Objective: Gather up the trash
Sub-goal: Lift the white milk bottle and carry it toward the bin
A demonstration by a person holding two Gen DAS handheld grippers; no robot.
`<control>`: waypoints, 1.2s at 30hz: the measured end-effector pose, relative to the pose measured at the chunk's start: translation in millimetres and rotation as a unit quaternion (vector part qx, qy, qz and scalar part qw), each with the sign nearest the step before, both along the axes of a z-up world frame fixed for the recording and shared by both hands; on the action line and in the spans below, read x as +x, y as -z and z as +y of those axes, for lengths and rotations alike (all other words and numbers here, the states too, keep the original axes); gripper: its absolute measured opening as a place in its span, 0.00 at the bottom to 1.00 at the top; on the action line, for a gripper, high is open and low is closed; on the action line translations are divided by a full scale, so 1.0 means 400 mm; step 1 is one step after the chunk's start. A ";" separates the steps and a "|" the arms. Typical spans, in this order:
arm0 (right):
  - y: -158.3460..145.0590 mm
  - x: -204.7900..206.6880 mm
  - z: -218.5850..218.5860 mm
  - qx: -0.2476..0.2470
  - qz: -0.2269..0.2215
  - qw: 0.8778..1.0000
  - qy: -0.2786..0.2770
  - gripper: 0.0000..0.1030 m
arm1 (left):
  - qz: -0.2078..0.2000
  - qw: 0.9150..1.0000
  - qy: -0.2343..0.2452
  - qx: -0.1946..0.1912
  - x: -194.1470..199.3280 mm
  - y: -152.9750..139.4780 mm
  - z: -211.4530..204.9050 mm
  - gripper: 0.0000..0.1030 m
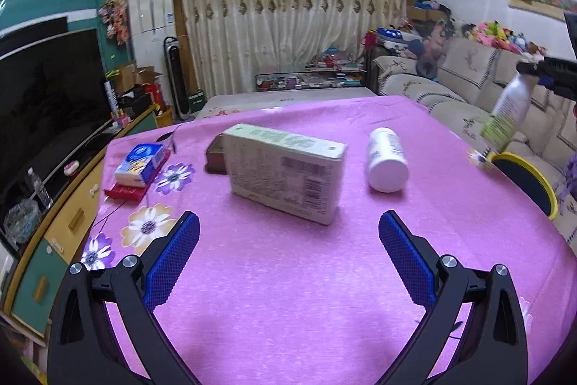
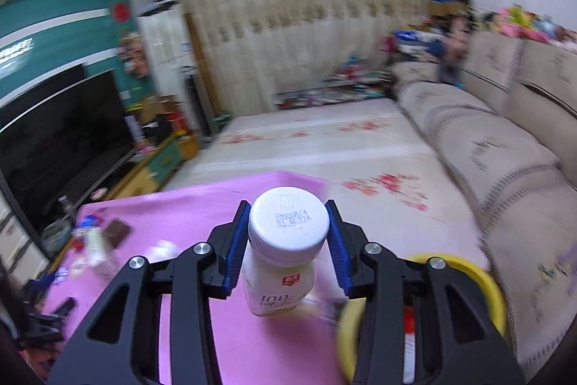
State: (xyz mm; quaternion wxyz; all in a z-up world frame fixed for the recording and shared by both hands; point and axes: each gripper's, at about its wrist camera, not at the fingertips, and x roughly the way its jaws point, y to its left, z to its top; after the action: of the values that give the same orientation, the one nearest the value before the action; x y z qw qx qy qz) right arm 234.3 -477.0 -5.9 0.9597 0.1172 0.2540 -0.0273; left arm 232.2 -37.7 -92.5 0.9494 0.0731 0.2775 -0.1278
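Observation:
My right gripper [image 2: 288, 233] is shut on a white plastic bottle [image 2: 285, 262], its blue pads pressed against the cap, and holds it over the table's right edge beside a yellow-rimmed bin [image 2: 490, 287]. In the left wrist view the same bottle [image 1: 508, 110] hangs at the far right above the bin [image 1: 526, 179], held by the right gripper [image 1: 533, 71]. My left gripper [image 1: 288, 233] stands open above the pink tablecloth [image 1: 288, 276] with nothing between its fingers. Ahead of it lie a pale carton [image 1: 288, 172] and a second white bottle [image 1: 386, 157] on its side.
A blue tissue pack [image 1: 142, 163], a red packet [image 1: 124, 192] and a brown object [image 1: 215, 157] lie at the table's left. A TV [image 1: 47, 96] on a low cabinet runs along the left. A beige sofa [image 1: 450, 89] stands to the right.

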 end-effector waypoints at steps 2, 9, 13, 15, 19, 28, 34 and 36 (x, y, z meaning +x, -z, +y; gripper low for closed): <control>0.039 -0.037 -0.079 -0.005 0.019 0.999 0.038 0.39 | 0.004 1.000 0.015 0.006 -0.003 -0.003 -0.025 0.95; 0.193 -0.089 -0.225 -0.017 0.083 0.991 0.100 0.39 | 0.014 0.997 0.067 0.025 0.010 -0.019 -0.153 0.95; 0.251 -0.101 -0.268 -0.006 0.095 0.988 0.119 0.45 | 0.017 0.995 0.093 0.036 0.017 -0.026 -0.221 0.95; 0.258 -0.103 -0.278 -0.004 0.092 0.988 0.126 0.53 | 0.021 0.993 0.105 0.042 0.023 -0.028 -0.255 0.95; 0.255 -0.110 -0.285 -0.008 0.084 0.988 0.128 0.57 | 0.030 0.991 0.118 0.046 0.047 -0.027 -0.301 0.95; 0.254 -0.127 -0.246 0.006 0.090 0.989 0.116 0.59 | 0.078 0.989 0.117 0.038 0.165 0.001 -0.354 0.95; 0.262 -0.121 -0.228 0.011 0.091 0.991 0.102 0.59 | 0.097 0.989 0.106 0.042 0.259 0.007 -0.376 0.95; 0.261 -0.120 -0.225 0.011 0.092 0.991 0.099 0.59 | 0.105 0.988 0.101 0.047 0.285 0.012 -0.383 0.95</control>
State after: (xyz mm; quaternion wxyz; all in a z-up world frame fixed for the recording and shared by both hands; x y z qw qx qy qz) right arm 186.4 -567.1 -110.5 0.9235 0.1495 0.3287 -0.1297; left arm 346.3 -191.1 -97.3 0.8925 0.1315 0.3727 -0.2171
